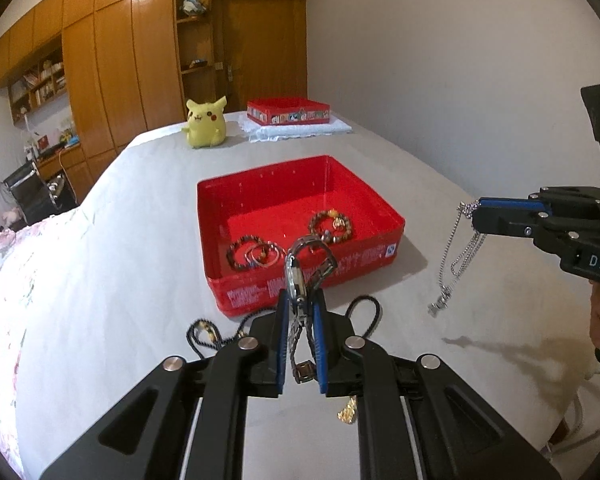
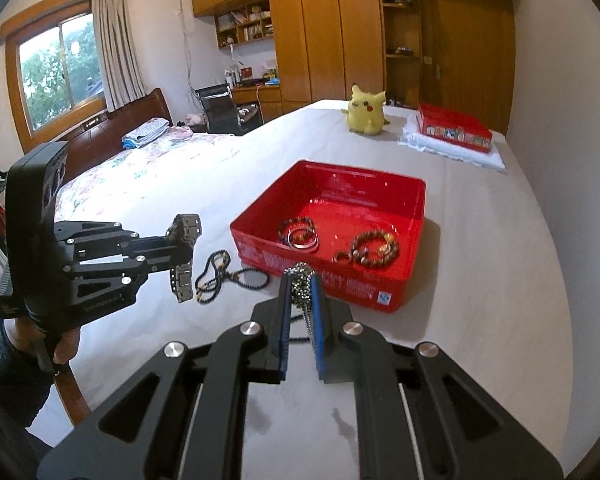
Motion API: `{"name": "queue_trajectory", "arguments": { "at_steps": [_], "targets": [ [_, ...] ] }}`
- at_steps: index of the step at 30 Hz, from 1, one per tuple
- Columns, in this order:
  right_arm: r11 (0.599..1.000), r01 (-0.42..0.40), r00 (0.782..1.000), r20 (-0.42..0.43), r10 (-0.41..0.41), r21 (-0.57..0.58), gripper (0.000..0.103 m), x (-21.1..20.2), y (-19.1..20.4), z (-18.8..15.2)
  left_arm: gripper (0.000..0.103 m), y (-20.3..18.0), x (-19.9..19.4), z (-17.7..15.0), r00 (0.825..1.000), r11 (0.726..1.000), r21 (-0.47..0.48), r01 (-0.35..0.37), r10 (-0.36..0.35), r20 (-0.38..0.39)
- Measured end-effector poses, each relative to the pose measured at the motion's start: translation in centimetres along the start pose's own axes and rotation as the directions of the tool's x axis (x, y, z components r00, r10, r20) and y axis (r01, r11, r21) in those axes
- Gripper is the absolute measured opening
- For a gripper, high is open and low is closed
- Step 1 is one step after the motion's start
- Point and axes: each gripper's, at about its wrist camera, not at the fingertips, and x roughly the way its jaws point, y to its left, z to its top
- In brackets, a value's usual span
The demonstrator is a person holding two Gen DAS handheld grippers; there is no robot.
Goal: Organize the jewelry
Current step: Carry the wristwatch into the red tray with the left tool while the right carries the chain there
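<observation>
The left tool [image 1: 300, 312] is closed on a metal watch [image 1: 302, 272], whose band loops up above the fingertips and hangs below them. From the right wrist view the same tool [image 2: 180, 248] is to the left of the red box [image 2: 414, 216], raised above the bench [image 2: 480, 280], with the watch [image 2: 185, 256] draped over its tip.

The right tool [image 2: 300, 292] is clamped on a silver ball chain [image 2: 301, 276], bunched between the blue pads. In the left wrist view this tool [image 1: 476, 210] reaches in from the right, and the chain [image 1: 448, 256] dangles from it, its lower end near the bench [image 1: 140, 280]; whether it touches I cannot tell.

The open red box [image 1: 380, 258] sits in the middle of the bench, just beyond both tools. Inside lie two bead bracelets [image 1: 332, 226] [image 1: 240, 252] and some rings [image 1: 262, 254]. A black cord necklace [image 2: 220, 276] lies on the bench near the box's left corner, and a small gold piece [image 1: 348, 412] lies beneath the left tool.

At the far end stand a yellow plush [image 1: 206, 122] and a second red box [image 1: 288, 111] on a white cloth [image 1: 300, 130].
</observation>
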Motion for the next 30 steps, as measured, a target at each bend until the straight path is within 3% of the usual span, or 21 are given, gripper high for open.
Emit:
{"name": "queue_trajectory", "arguments": {
  "at_steps": [14, 22, 30],
  "targets": [
    [0.999, -0.009, 1.000, 0.008, 0.009, -0.033, 0.008, 2.6, -1.7, 7.7, 0.011, 2.5, 2.7, 6.6, 1.000, 0.999, 0.037, 0.015, -0.015, 0.004],
    [0.999, 0.005, 1.000, -0.022, -0.005, -0.032, 0.008, 6.9, -3.2, 10.7, 0.011, 3.8, 8.4, 8.9, 0.996, 0.999, 0.023, 0.044, -0.042, -0.080],
    [0.999, 0.008, 0.989, -0.147, -0.001, 0.053, 0.008, 14.3, -6.7, 9.7, 0.011, 4.7, 15.5, 8.3, 0.980, 0.997, -0.011, 0.072, -0.073, -0.187]
  ]
}}
